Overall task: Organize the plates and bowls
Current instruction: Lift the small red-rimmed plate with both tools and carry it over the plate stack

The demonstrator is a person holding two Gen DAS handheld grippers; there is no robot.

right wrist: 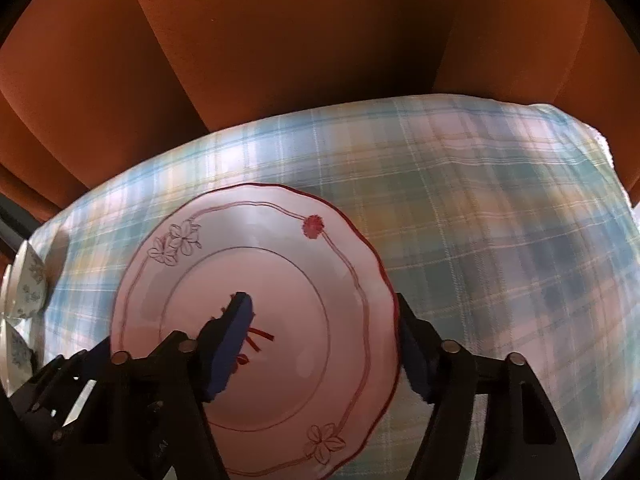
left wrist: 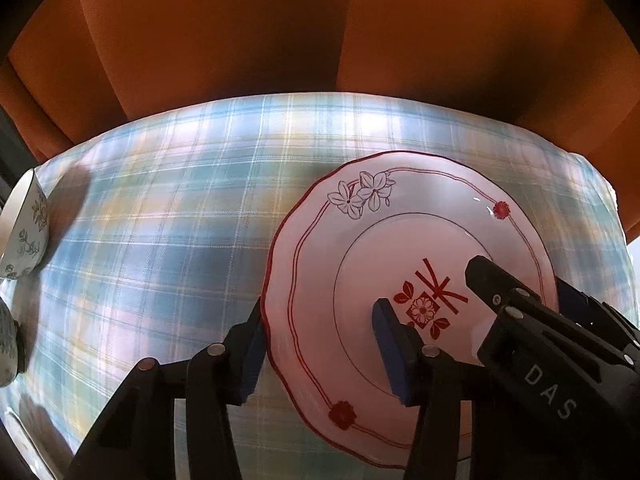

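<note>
Both tongs straddle the plate [left wrist: 400,240] rim, left tongs [left wrist: 320,352] at its 9 o'clock, right tongs [right wrist: 324,344] at 3, jaws half-wide, grip unclear, plate on the plaid table [left wrist: 160,208].

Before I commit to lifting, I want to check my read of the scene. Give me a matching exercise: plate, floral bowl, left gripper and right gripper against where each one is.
Things:
1. plate
2. floral bowl
3. left gripper
4. right gripper

Places:
A. open, one finger over the plate's middle, the other outside its right rim
B. at the far left of the plaid tablecloth
C. open, one finger outside the plate's left rim, the other over its middle
D. flat on the tablecloth, a gripper on each side

Pairs: 1-D, 2-B, 3-C, 4-A
</note>
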